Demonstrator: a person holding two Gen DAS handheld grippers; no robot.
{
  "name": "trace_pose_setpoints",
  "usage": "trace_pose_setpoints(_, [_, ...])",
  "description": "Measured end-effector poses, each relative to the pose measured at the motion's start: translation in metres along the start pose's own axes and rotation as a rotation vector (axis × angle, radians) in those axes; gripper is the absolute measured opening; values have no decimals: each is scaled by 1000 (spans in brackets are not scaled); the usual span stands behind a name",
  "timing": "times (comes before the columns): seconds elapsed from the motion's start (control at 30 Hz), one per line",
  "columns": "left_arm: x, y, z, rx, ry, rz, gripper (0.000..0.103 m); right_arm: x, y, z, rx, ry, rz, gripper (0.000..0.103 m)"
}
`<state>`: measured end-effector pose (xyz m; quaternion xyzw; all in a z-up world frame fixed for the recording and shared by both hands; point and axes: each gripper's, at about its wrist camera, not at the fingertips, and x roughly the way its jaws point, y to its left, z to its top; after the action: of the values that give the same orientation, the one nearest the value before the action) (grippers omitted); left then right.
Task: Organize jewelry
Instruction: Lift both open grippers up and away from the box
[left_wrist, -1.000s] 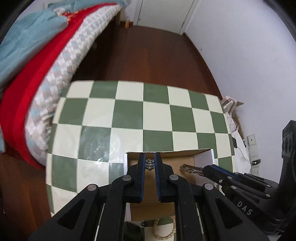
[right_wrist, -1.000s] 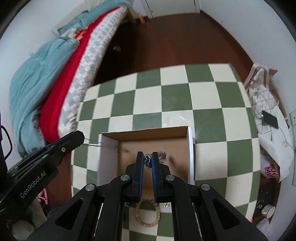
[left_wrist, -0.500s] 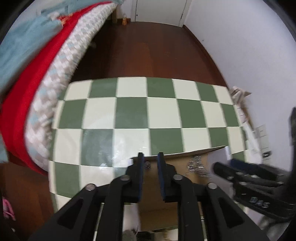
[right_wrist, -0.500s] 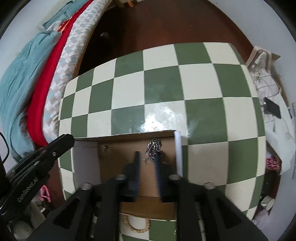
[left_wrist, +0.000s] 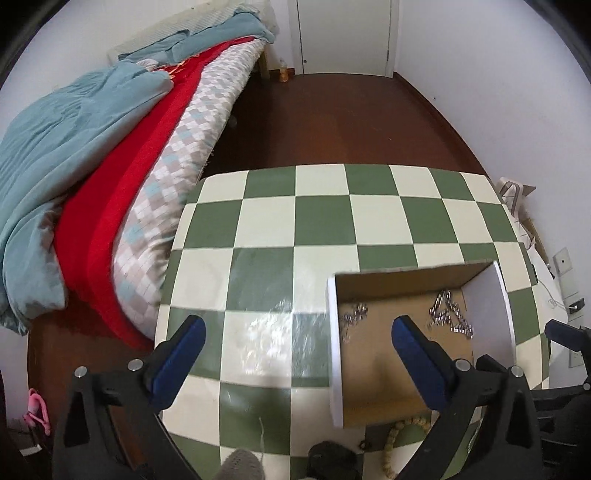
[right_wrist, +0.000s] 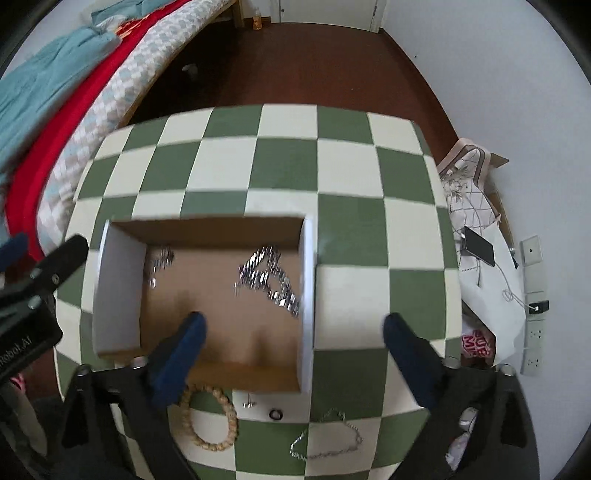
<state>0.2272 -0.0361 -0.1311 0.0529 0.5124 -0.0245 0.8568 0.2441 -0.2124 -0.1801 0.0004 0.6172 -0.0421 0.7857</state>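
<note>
1. My left gripper (left_wrist: 295, 334) is spread wide with nothing in it, hanging over the checkered table (left_wrist: 325, 221). One blue fingertip (left_wrist: 192, 332) sits at about 8 o'clock in the left view, the other at about 4 o'clock over the box (left_wrist: 402, 354).
2. My right gripper (right_wrist: 291, 328) is wide open too and empty. Its left fingertip (right_wrist: 192, 325) is over the box floor, the right one is outside the box's right wall, above the table.
3. The box (right_wrist: 221, 325) is a shallow open cardboard one with white side walls, sitting on the table.
4. Inside it: a chunky silver chain (right_wrist: 267, 277) piled against the right wall at roughly 12 o'clock from my right gripper, and a smaller silver piece (right_wrist: 160, 260) near the left wall. Motion blur, so I can't tell what exactly that one is.
5. On the table, outside the box's near edge in the right view: a bead bracelet (right_wrist: 210, 417) at 7 o'clock, a small ring (right_wrist: 276, 414) at 6 o'clock with a tiny silver bit beside it, and a thin chain (right_wrist: 327, 435) at 5 o'clock.
6. A bed (left_wrist: 110, 166) with red and teal blankets sits at 10 o'clock, beside the table.
</note>
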Motion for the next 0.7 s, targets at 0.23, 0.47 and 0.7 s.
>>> trace_pose_setpoints(0.23, [-20,4,-22,-25,-34,26,103,-9,8,-27,4,-55,-23,103])
trace_pose_setpoints(0.47, [-60,6,-33,-22,-109,40,103,-42,7,-45,25,-143,-30,103])
trace_pose_setpoints(0.7, [-110,5,-47,-14,-198,43,103,-92,6,-65,29,-245,-55,103])
